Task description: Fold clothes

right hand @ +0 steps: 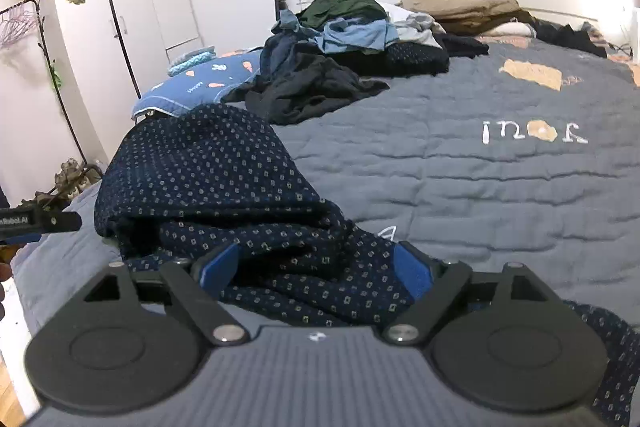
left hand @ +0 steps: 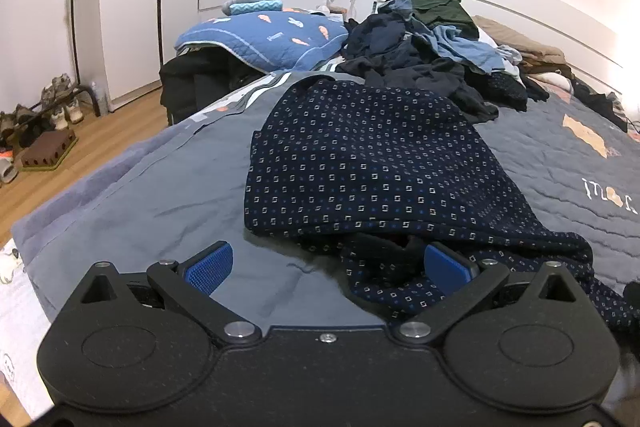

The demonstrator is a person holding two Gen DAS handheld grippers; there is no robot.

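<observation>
I hold both sets of jaws open — the patterned garment (left hand: 360, 163) lies folded just ahead, released to settle on the bed (right hand: 460, 179).

Bare grey quilt (right hand: 460, 187) is lying open to the right of the dotted navy garment (right hand: 208, 167), giving a claw free passage there. The heap of loose clothes (right hand: 340, 43) is blocking the far side, and a blue pillow (left hand: 264, 31) is crowding the far left edge.
</observation>
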